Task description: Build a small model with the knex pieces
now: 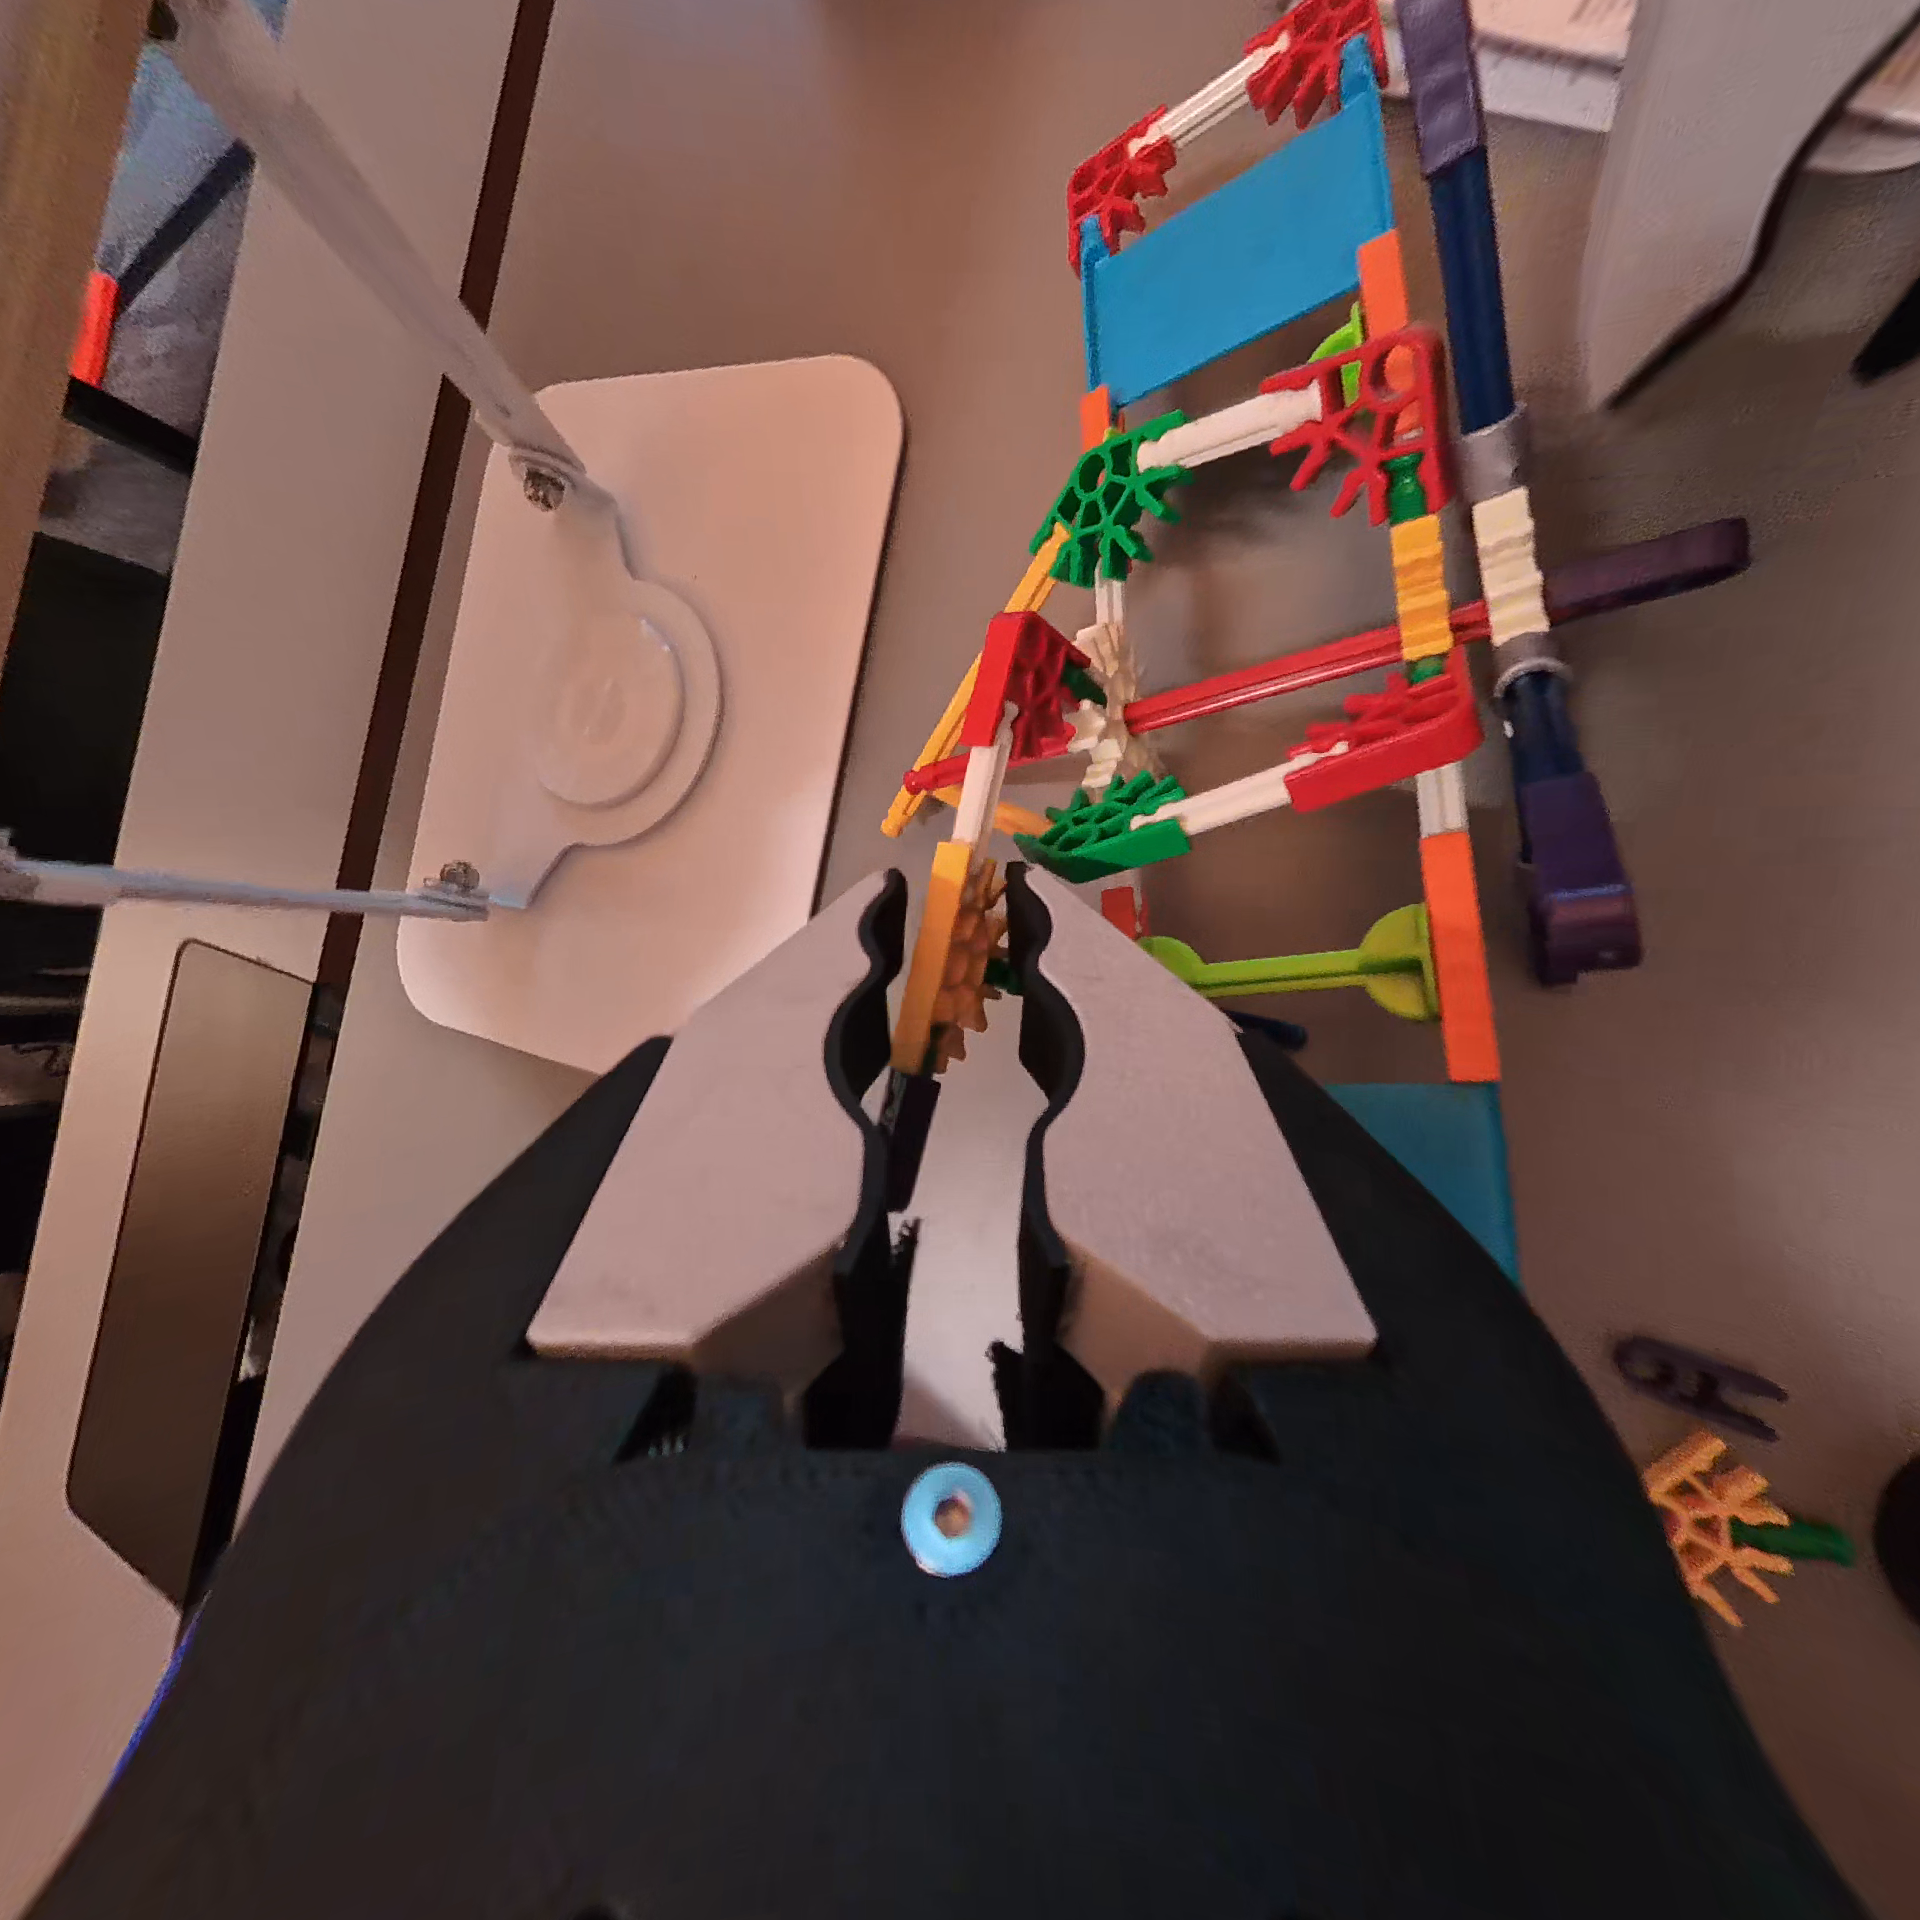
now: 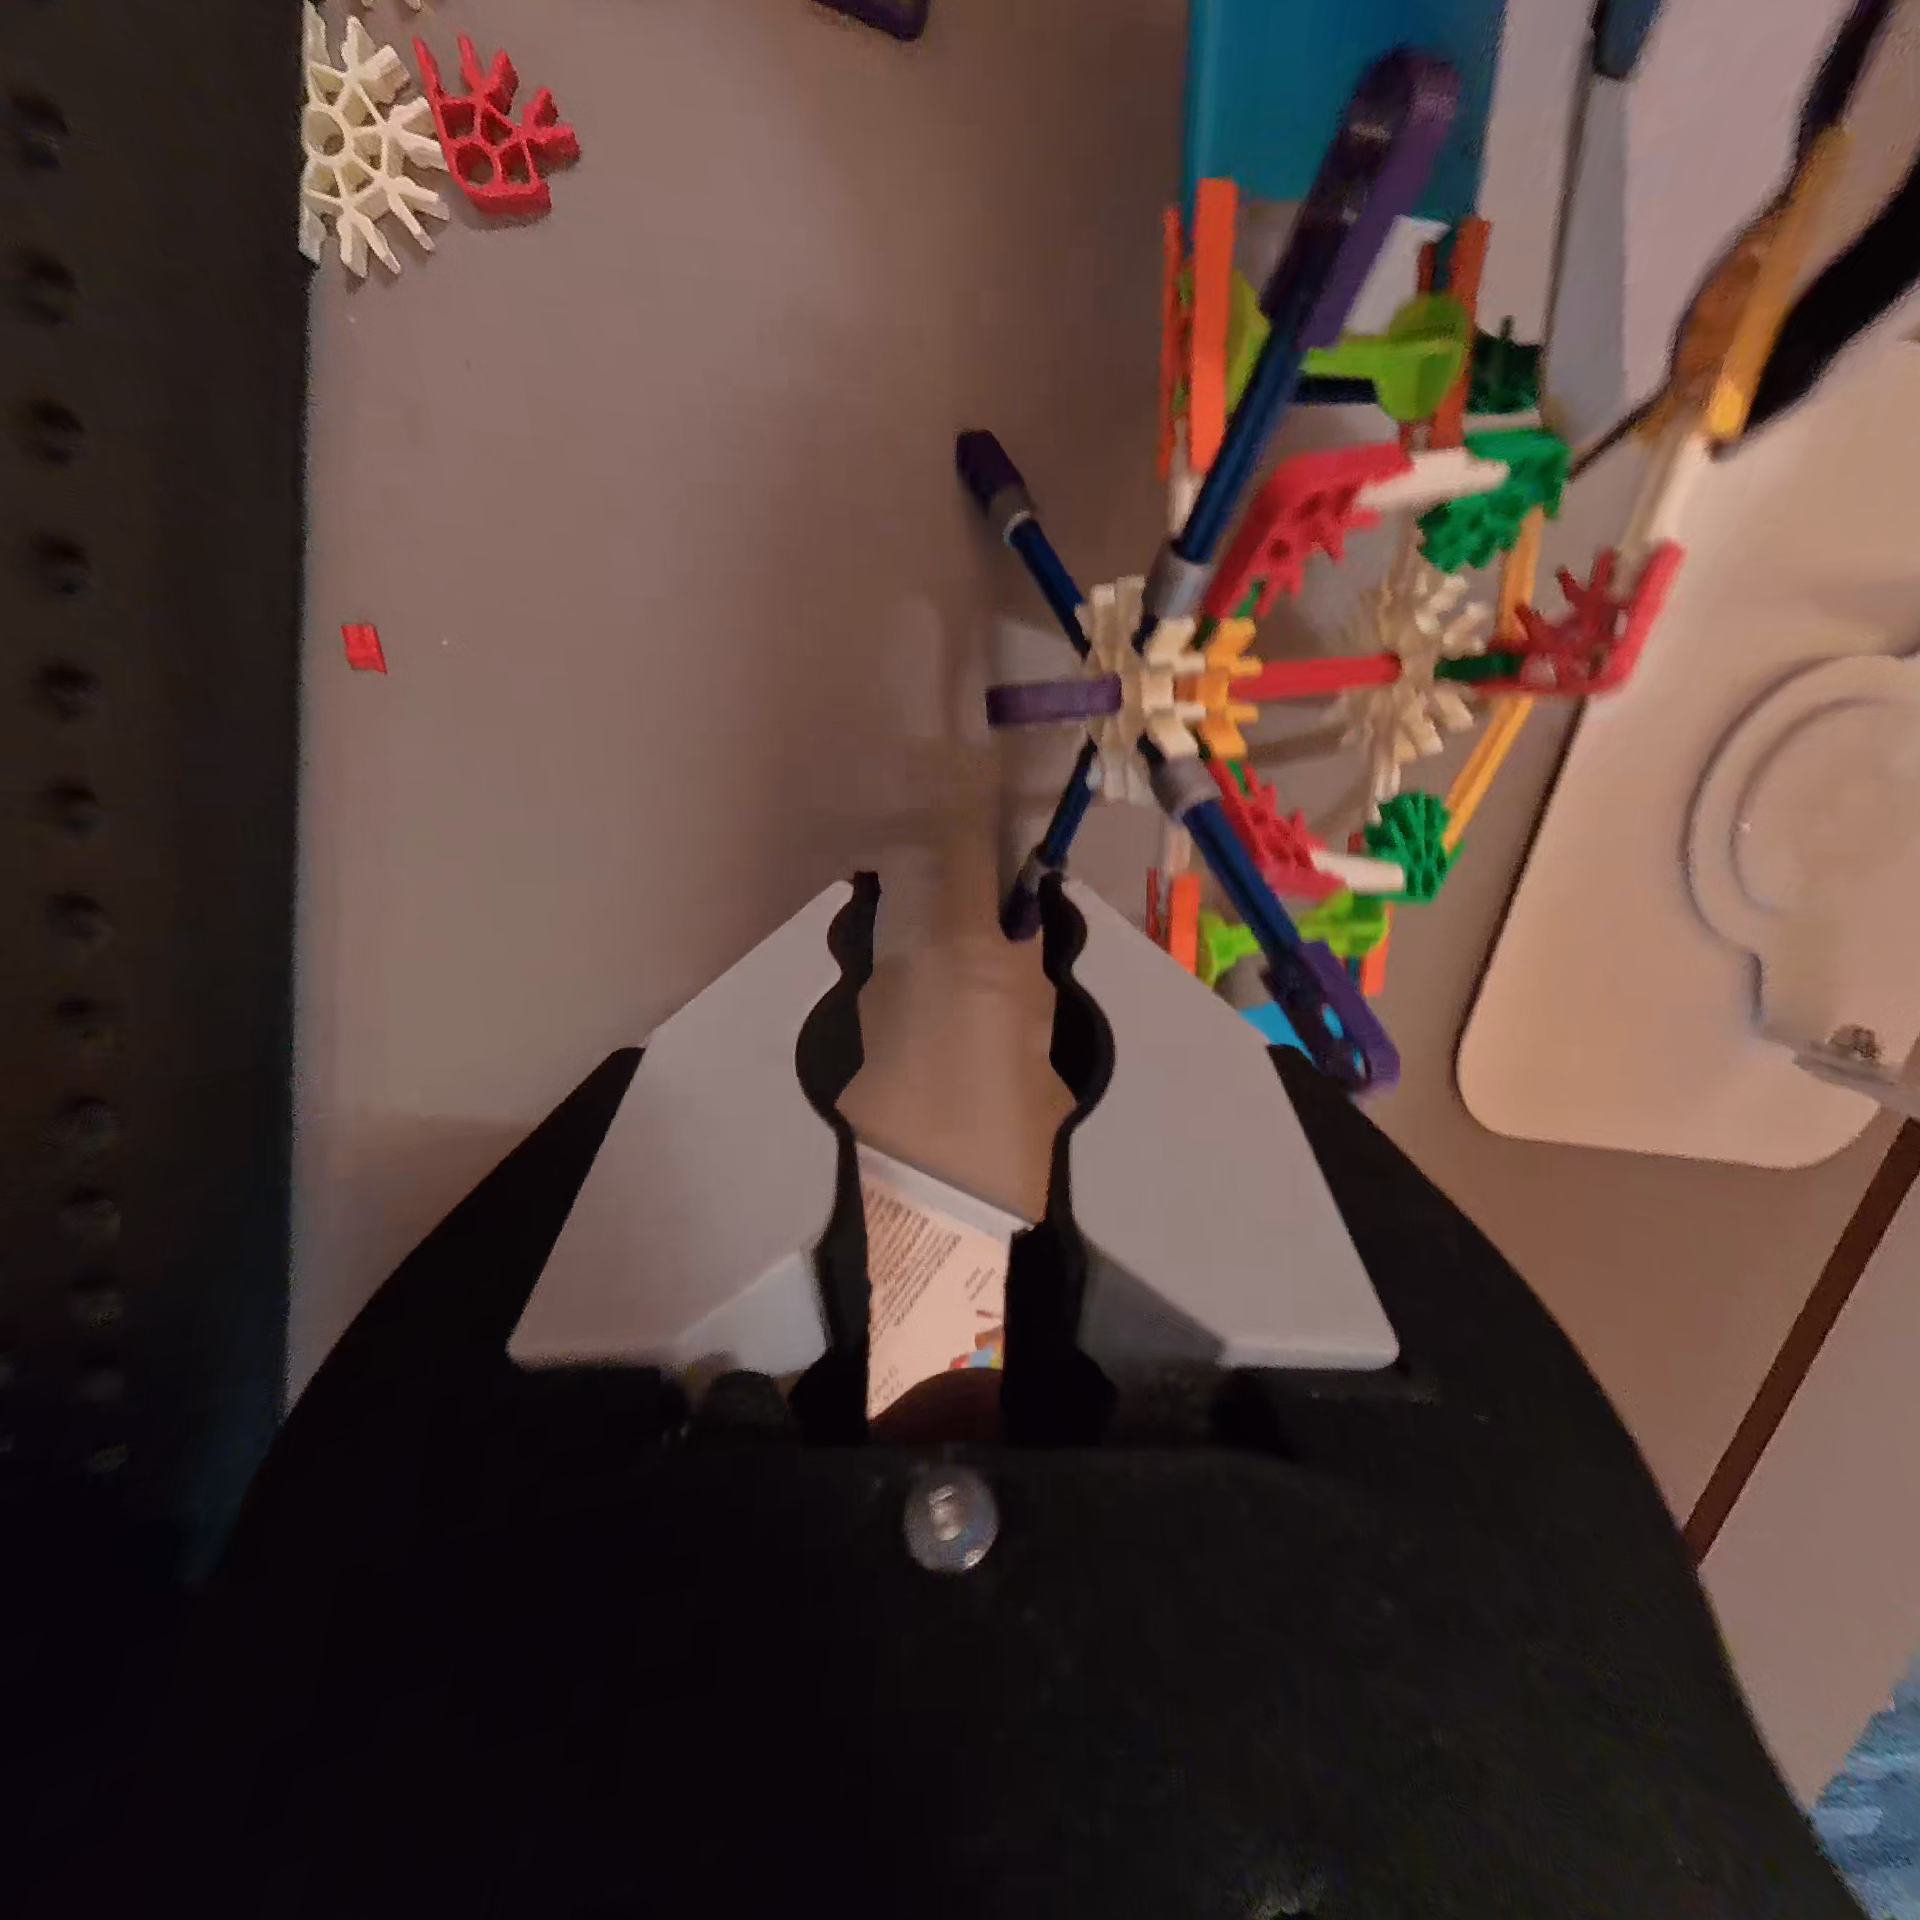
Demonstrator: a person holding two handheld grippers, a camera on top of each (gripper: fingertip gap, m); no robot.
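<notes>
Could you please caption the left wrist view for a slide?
Left gripper shut on a yellow connector of the toy windmill.

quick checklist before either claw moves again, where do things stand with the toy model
1. Left claw grip on the model: ok, shut on the yellow connector at the model's end.
2. Right claw empty: ok, open with nothing between the fingers.
3. Right claw clear of the model: cannot tell, its tip sits by a purple rod end; contact is unclear.
4. Model in one piece: ok, rods and connectors look joined.
5. Loose parts out of the way: ok, the white connector and red connector lie apart on the table.
</notes>
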